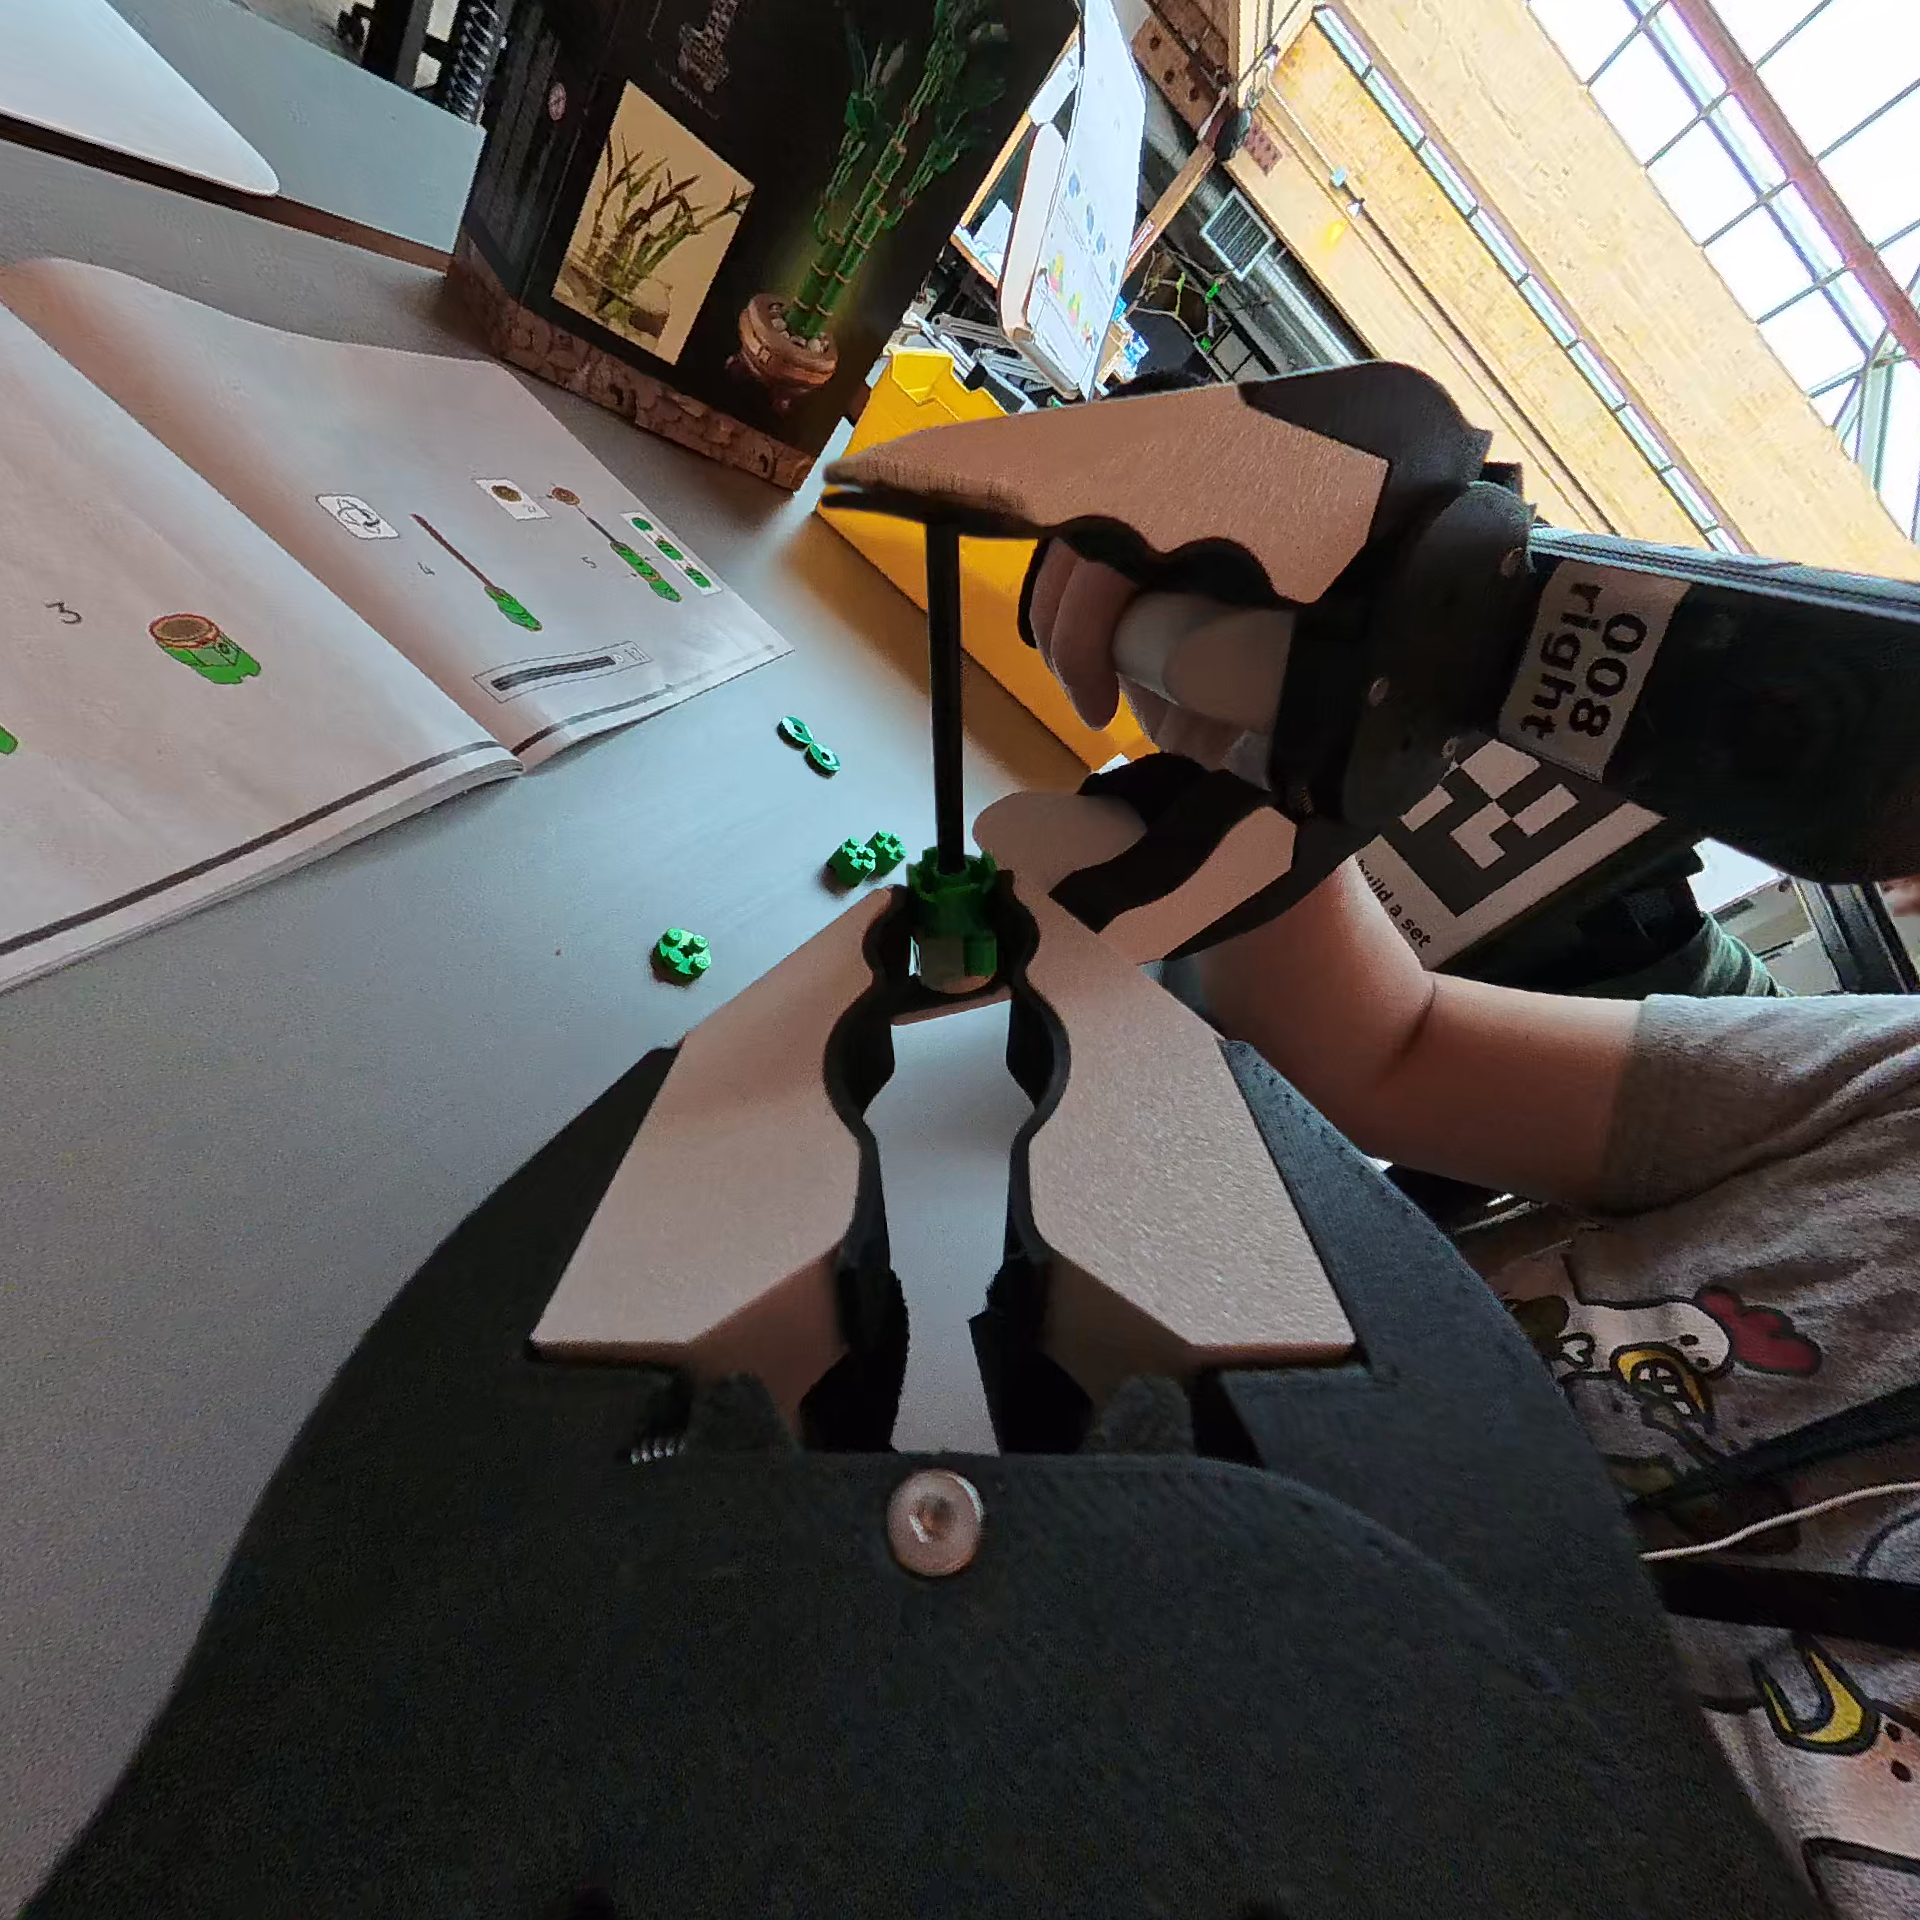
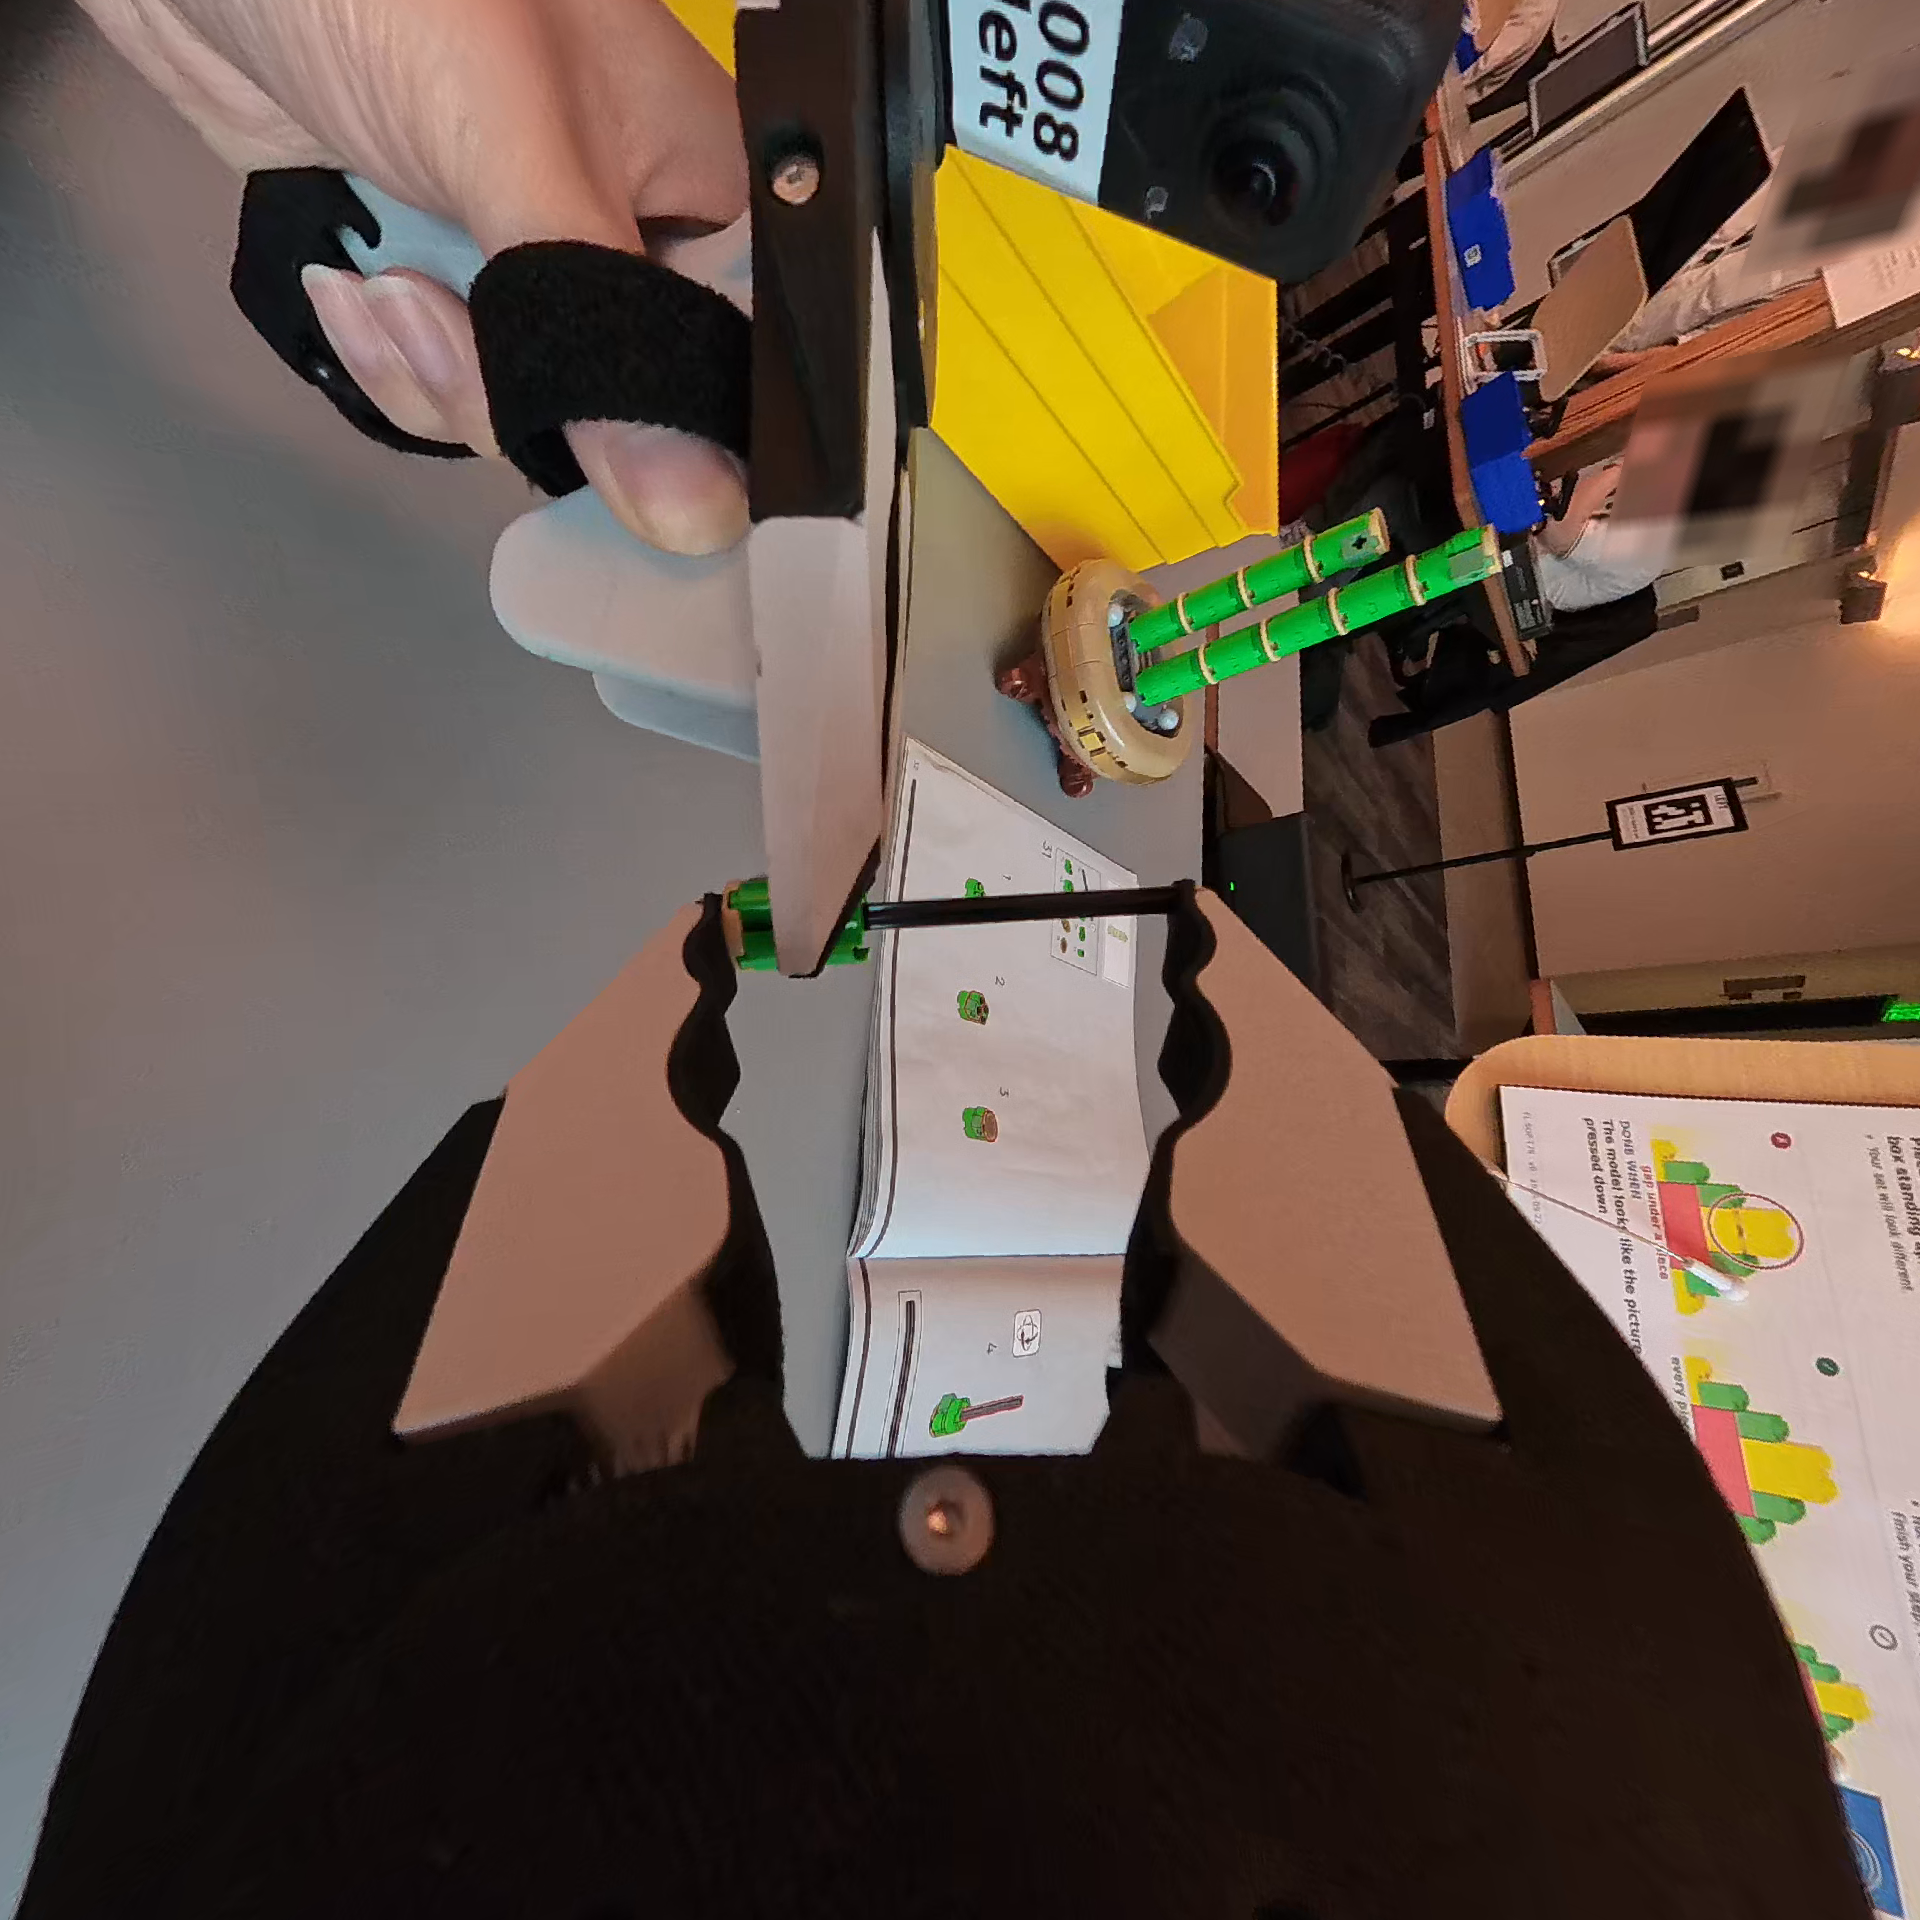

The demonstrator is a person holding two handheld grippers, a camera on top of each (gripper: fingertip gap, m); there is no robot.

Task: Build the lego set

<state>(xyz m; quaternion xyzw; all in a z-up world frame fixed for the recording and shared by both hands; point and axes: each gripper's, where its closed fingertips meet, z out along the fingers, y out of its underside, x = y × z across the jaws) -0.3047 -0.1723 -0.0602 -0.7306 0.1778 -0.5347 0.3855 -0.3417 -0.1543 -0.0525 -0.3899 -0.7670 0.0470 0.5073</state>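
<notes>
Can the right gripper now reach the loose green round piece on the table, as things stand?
Probably not yet: the right gripper spans the black rod lengthwise, pressing its ends. The green round piece lies uncovered on the table.

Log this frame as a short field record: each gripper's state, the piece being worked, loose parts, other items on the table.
left gripper: shut on green stack
right gripper: spans the black rod end to end, one finger on each end
rod: upright in the stack
loose parts: green round pieces on table
other items: open instruction booklet, set box, yellow bin, finished bamboo model
</notes>
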